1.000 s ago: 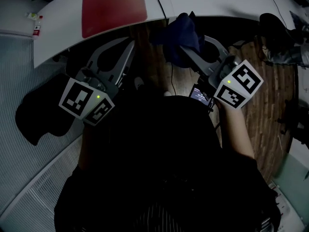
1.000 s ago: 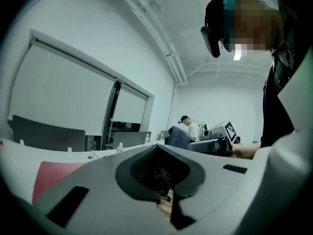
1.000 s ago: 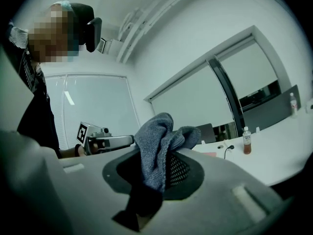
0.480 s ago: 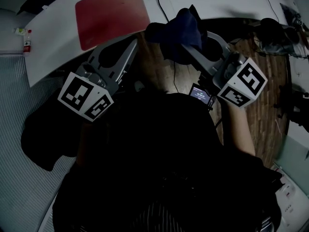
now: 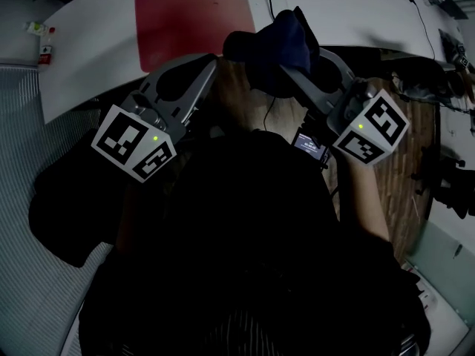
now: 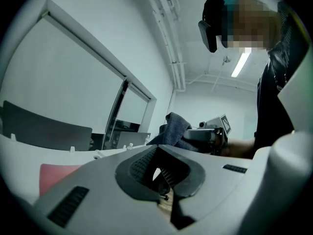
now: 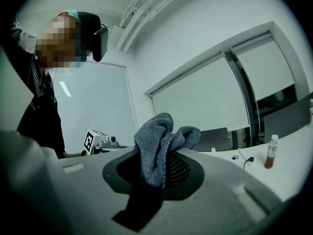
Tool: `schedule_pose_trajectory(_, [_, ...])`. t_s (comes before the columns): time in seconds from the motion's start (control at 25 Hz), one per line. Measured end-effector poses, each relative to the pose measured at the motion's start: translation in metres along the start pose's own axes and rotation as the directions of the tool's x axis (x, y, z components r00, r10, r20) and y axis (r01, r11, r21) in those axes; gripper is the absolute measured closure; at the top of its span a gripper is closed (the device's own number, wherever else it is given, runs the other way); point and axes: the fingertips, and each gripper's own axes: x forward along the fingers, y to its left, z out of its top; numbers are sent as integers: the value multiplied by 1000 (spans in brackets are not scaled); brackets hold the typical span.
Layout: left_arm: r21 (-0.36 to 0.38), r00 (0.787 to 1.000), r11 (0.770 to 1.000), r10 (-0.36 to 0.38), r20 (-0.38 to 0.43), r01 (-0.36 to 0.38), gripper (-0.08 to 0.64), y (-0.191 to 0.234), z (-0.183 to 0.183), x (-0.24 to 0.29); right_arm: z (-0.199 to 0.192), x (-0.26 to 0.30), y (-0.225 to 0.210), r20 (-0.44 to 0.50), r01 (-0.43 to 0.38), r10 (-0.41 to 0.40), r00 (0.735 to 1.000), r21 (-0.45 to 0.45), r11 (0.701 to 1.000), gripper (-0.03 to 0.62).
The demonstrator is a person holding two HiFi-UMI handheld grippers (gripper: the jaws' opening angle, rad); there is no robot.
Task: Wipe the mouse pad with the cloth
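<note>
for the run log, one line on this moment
right tool: shut on cloth | left tool: shut, empty | mouse pad: clear of cloth

A white table (image 5: 82,58) curves across the top of the head view. Wood floor (image 5: 419,162) shows at the right, and a ribbed grey surface (image 5: 30,288) at the lower left. In the left gripper view, a white wall (image 6: 146,48) carries windows (image 6: 63,87) with blinds drawn at the left, with a dark chair back (image 6: 44,131) below them. Pipes (image 6: 168,38) run along the ceiling at top centre. A strip light (image 6: 242,62) glows at the upper right.
</note>
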Motion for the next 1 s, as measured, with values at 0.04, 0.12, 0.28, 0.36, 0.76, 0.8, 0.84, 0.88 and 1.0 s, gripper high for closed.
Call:
schedule_pose_trajectory(0.04, [-6,1000,1000,11,7,-11,554,2,1,-4,0,2,1,-2,-7,7,1000,0,1000,506])
schedule_pose_trajectory(0.12, [-30,999,999,29,18,-29,554,11,2,-11,0,11,0,-8,-19,19,1000,5,1000,506])
schedule_pose_trajectory(0.28, [-57,998,997,55,8,-55,554,41,1,-17,1,43,-8,-17,-48,48,999,22,999,506])
schedule_pose_trajectory(0.36, [-57,997,996,72,-1,-72,554,49,2,-15,2,52,-16,-18,-66,66,998,34,997,506])
schedule_pose_trajectory(0.76, [-56,991,989,133,-7,-133,554,100,20,15,24,115,-74,-22,-198,199,980,27,980,506])
schedule_pose_trajectory(0.8, [-53,990,988,144,-7,-144,554,109,24,19,29,124,-81,-21,-210,211,977,24,977,506])
schedule_pose_trajectory(0.84, [-50,988,986,157,-3,-157,554,118,29,25,34,131,-90,-18,-223,223,975,23,975,506])
schedule_pose_trajectory(0.88, [-48,985,984,173,2,-172,554,127,35,30,40,136,-98,-16,-236,236,972,24,972,506])
schedule_pose_trajectory(1.0, [-47,977,976,214,13,-213,554,145,51,50,58,143,-127,-24,-267,268,963,20,963,506])
